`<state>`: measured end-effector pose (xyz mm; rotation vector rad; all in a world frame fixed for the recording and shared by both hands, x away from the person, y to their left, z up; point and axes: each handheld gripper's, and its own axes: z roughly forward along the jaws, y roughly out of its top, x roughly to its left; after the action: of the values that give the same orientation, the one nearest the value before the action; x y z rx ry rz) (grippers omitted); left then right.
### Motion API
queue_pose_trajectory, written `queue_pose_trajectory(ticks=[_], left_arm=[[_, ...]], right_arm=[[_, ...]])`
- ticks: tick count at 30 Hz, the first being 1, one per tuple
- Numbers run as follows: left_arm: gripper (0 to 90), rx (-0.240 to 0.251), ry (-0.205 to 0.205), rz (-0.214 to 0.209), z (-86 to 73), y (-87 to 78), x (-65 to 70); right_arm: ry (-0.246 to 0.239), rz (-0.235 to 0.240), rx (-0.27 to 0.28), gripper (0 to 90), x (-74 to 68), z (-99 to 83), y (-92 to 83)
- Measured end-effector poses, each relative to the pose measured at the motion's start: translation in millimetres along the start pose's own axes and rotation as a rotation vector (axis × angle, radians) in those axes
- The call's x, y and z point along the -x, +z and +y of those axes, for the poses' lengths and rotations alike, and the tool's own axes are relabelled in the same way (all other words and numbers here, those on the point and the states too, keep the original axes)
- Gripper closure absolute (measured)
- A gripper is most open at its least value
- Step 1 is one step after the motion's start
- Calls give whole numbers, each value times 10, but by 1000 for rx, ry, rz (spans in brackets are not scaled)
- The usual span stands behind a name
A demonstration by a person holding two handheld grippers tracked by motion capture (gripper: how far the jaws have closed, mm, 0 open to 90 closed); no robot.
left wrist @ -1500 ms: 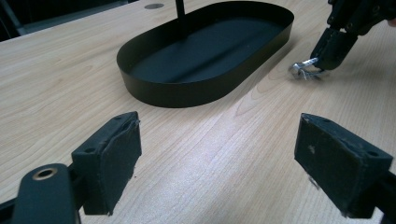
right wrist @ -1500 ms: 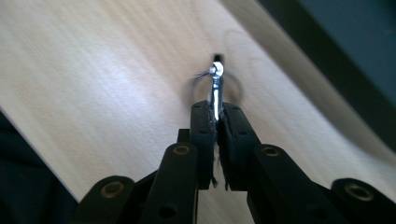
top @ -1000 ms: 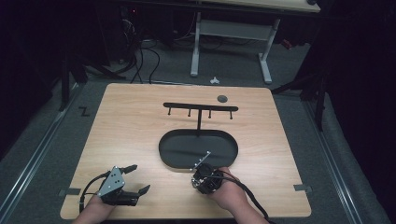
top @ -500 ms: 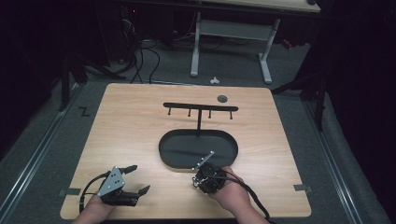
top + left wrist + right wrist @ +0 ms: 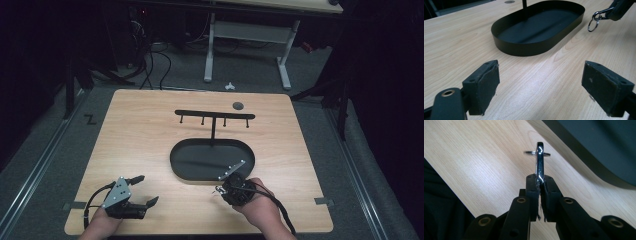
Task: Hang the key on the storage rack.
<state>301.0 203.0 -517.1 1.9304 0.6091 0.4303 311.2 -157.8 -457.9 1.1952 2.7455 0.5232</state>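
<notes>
A person stands at the wooden table (image 5: 150,145) with a hand-held gripper in each hand. The right hand-held gripper (image 5: 540,182) is squeezed tight on a shiny metal clip (image 5: 539,162). The clip stands up thin between the two black pads, and a little key ring (image 5: 537,152) hangs at its far end. In the left gripper view the same clip and ring (image 5: 592,25) dangle just above the table, close to the right end of the black tray (image 5: 506,46). I think it is held by the flat end so the ring stays free and can swing onto something.

The tray is an oval dish in the middle of the table. A thin post rises from it with a black bar of small hooks (image 5: 215,115) across the top. That looks like the spot where a ring would be hung, so the clip is likely headed up there. It is well below the hooks right now, near the tray's front edge.

The left hand-held gripper (image 5: 541,85) is spread wide with nothing between its pads. It rests low over the near left part of the table, well away from the tray, maybe waiting so it does not get in the way. A small dark round thing (image 5: 238,105) lies far back on the table.
</notes>
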Motion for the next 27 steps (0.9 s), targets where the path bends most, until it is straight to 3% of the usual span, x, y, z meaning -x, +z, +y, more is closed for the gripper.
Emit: queue_pose_trajectory(ticks=[6,23,24,25,27], left_arm=[[153,-34,1,1,9,25,-3],[153,-36,19,-10,4,21,9],[153,-37,20,-11,4,22,11],[152,-39,20,-12,4,24,13],[152,-45,24,-15,5,25,16]], right_arm=[[30,-10,17,846,76,-98,-94],[118,-51,31,845,352,-347,-302],[143,-50,28,845,351,-360,-311],[121,-56,32,845,378,-369,-317],[132,-63,31,845,397,-391,-333]])
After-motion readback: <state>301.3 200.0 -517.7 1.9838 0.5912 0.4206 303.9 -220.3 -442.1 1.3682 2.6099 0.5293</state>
